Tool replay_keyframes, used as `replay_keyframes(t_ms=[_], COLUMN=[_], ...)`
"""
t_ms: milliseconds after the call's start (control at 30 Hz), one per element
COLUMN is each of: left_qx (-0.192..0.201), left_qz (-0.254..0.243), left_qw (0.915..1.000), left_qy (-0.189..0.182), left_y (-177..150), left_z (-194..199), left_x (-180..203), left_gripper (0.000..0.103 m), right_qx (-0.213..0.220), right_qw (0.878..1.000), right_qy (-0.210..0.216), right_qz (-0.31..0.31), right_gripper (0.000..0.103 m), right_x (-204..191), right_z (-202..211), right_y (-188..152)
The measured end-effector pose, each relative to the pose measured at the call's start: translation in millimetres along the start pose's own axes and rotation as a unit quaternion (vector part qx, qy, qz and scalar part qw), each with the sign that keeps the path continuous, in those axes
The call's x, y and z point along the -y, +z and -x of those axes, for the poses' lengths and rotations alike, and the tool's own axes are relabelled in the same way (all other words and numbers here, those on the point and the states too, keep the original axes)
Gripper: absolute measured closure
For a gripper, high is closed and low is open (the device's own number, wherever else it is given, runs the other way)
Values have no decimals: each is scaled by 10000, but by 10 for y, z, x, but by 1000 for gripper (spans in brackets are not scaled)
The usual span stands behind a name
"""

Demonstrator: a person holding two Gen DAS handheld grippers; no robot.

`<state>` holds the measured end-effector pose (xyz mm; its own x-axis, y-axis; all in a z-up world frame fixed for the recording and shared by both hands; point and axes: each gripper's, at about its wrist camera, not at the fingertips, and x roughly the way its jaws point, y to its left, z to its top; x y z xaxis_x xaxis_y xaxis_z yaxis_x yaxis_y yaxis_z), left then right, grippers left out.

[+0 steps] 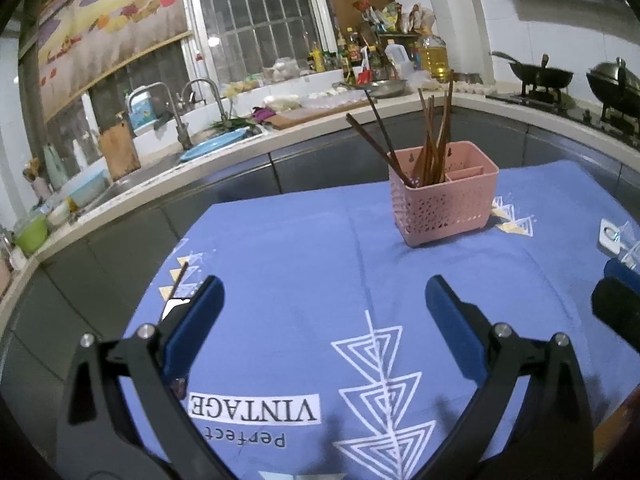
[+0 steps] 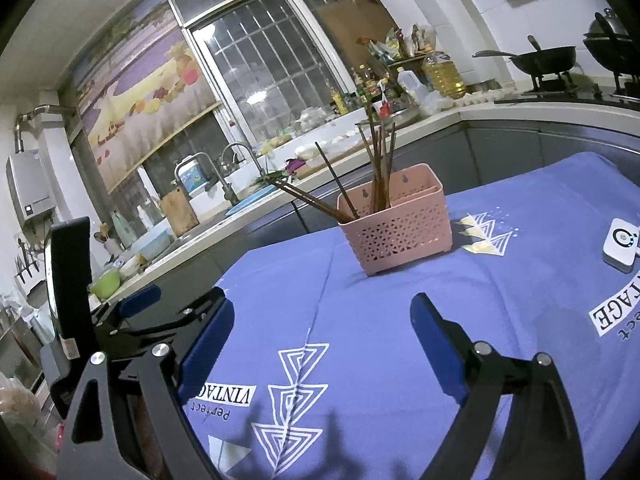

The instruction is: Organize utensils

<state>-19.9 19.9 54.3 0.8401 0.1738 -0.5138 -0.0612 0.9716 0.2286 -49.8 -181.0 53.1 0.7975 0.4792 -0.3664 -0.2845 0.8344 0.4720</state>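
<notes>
Underneath both grippers, a blue tablecloth (image 1: 304, 240) printed w/ white triangle motifs and a "Perfect VINTAGE" label (image 1: 256, 408), spread over the whole table; label sits just below-left of centre btwn the left gripper's fingers. Beyond the cloth, well ahead of both grippers, a kitchen counter (image 1: 224, 148) w/ sink and faucets off to the left, bottles and a big oil jug (image 1: 434, 56) straight ahead, woks (image 1: 540, 74) on a stove far right. Ahead and slightly right of the left gripper (image 1: 324, 298), a pink perforated utensil caddy (image 1: 444, 200) standing upright on the cloth; from the right wrist view same caddy (image 2: 396, 224) ahead, near centre, well apart from the fingertips. Inside the caddy's left compartment, a bunch of dark brown chopsticks (image 1: 432, 140), most upright, a few leaning out to the left; right compartment contents can't be made out. Left gripper spread wide, blue pads apart, nothing btwn them. Right gripper (image 2: 324, 318) likewise splayed wide, nothing held; left gripper's body visible at its left side. Far right of the right gripper, a small white device (image 2: 620, 244) w/ round marking lying on the cloth. Just ahead of the left gripper's left finger (image 1: 200, 312), one thin dark stick (image 1: 180, 280) lying on the cloth, lower end hidden behind the finger.
</notes>
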Motion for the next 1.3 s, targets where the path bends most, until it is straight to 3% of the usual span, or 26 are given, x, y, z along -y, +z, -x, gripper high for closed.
replay_keyframes(t_ms=[200, 467, 1300], left_qx=[-28, 189, 407], left_qz=[-139, 37, 232], left_qw=[9999, 9996, 9987], left_qy=[15, -212, 196], left_y=[1, 23, 91], left_z=[-6, 80, 130], left_x=[53, 24, -111], left_gripper=[6, 6, 6], right_qx=[-5, -7, 107], right_qw=[10000, 10000, 9999], right_qy=[-10, -7, -15], right_qz=[11, 18, 126], right_gripper=[13, 13, 12], right_x=[-15, -9, -16], right_z=[4, 7, 50], right_y=[-6, -3, 78])
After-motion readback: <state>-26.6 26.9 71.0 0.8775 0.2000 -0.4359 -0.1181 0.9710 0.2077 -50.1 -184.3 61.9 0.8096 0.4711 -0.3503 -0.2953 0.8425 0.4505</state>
